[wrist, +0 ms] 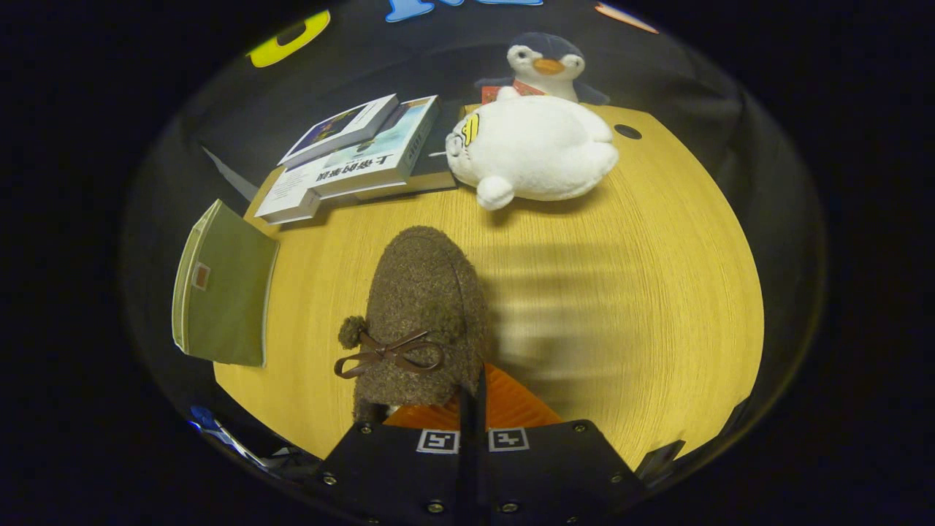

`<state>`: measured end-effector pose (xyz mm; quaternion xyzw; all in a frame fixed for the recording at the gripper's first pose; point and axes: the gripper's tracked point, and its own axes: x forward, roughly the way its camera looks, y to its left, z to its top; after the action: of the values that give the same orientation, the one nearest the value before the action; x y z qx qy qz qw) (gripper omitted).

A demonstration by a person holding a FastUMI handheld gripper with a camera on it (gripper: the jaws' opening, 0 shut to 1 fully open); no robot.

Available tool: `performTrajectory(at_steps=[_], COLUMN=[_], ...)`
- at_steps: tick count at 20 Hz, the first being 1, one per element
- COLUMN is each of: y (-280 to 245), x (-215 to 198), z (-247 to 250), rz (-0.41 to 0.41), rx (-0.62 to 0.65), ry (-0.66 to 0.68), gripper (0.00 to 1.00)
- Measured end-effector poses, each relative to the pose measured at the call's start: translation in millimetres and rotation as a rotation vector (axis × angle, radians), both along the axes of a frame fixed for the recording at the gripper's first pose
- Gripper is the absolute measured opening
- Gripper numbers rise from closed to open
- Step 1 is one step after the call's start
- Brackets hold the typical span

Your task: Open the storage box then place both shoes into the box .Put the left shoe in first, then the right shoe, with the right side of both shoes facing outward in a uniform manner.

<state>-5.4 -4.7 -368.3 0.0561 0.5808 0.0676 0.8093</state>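
Note:
A brown fuzzy shoe [424,307] with a leather bow and a pom-pom points away from me, toe toward the books. My gripper [472,394] is shut, its fingers pressed close together on the shoe's rear rim, on its right side. The shoe seems to hang a little above the wooden table [621,292]. Left of the shoe, at the table's left edge, stands the green storage box [223,292] with pale trim and a small tag; I see one flat green face of it and cannot tell whether it is open.
A stack of books [358,157] lies at the far left of the table. Beside it lies a white plush toy [537,150], with a penguin plush [548,66] behind that. A round cable hole [627,131] sits at the far right.

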Motion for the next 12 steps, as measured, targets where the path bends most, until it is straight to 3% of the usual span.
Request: performTrajectory(at_steps=[7, 12], y=[49.7, 84.7], x=[17.2, 28.9], z=[41.6, 62.9], rz=[0.038, 0.123], rx=[0.065, 0.044], ry=[-0.023, -0.065], gripper=[0.0, 0.0])
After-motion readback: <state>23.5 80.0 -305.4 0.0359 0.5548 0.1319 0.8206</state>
